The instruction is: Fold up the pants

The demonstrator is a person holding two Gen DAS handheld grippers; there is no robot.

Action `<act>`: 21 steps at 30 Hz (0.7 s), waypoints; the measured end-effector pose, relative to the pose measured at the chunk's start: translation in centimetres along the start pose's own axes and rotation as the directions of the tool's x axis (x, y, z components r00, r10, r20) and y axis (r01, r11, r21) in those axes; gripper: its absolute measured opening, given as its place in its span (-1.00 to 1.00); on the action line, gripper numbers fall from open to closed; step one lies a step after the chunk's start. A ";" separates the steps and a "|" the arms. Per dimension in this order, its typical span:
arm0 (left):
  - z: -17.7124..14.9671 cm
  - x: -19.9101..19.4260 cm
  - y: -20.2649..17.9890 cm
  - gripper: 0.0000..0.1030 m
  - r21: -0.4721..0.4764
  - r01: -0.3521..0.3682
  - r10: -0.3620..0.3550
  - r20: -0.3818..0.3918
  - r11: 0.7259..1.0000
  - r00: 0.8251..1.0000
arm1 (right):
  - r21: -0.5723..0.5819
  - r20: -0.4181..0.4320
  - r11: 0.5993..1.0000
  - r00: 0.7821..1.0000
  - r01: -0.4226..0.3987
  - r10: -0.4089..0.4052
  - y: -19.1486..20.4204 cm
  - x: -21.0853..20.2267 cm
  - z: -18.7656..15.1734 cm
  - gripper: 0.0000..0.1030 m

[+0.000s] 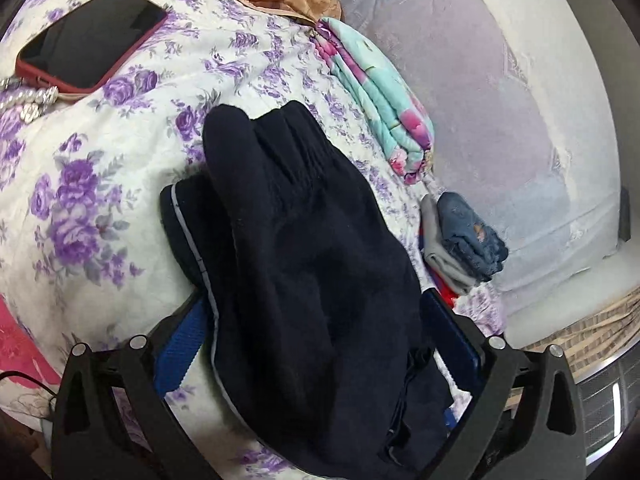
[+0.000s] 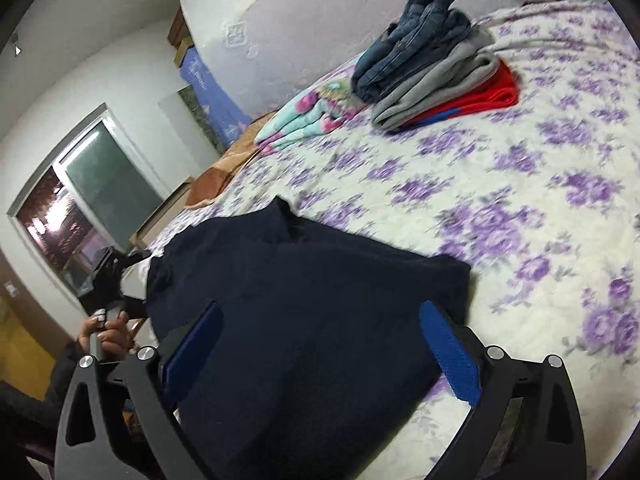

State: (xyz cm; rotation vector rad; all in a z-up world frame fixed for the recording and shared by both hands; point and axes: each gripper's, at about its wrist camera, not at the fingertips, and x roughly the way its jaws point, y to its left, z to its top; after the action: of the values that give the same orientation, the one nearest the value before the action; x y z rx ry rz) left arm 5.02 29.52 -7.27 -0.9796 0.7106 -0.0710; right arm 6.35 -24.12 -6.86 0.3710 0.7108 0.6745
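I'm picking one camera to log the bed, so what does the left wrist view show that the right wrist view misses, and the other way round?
Only the left wrist view shows the phone and the beaded piece beside it. Only the right wrist view shows the window and the person's hand. Both show the dark pants between open jaws, the floral bedspread, the folded stack and the turquoise cloth.

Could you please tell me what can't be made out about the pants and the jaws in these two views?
- Left wrist view: the dark pants drape over the left gripper; whether its widely spread jaws pinch any cloth is hidden.
- Both views: the pants' near end is cut off by the bottom edge.
- Right wrist view: the floral bedspread is motion-blurred; the right gripper has open jaws, contact with the pants unclear.
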 end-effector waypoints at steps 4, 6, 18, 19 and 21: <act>0.2 -0.2 1.3 0.03 -0.047 -0.102 0.102 0.004 0.994 0.995 | -0.035 0.004 0.999 1.000 0.011 -0.011 1.0 -0.1 -0.1 0.93; 0.2 -0.9 1.9 -0.04 -0.071 -0.103 0.101 -0.020 0.992 0.995 | -0.046 -0.003 0.999 1.000 0.010 -0.010 2.3 -0.2 -0.1 0.93; -1.3 0.0 -1.4 0.78 0.013 -0.184 0.184 -0.174 0.983 0.968 | -0.179 -0.084 0.982 0.996 -0.055 0.040 9.5 2.0 -1.5 0.93; -1.4 -0.1 -1.1 0.78 0.002 -0.174 0.171 -0.174 0.985 0.970 | -0.176 -0.074 0.983 0.996 -0.054 0.042 9.4 1.7 -1.6 0.93; -1.0 0.0 -0.4 0.78 -0.015 -0.144 0.140 -0.167 0.989 0.976 | -0.175 -0.063 0.983 0.997 -0.055 0.044 9.4 1.5 -1.7 0.93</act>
State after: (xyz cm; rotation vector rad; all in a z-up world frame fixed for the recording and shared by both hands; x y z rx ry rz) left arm 4.57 28.55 -7.30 -0.9534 0.9352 -0.0179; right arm 1.91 -16.08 -3.82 0.2072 0.6932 0.7921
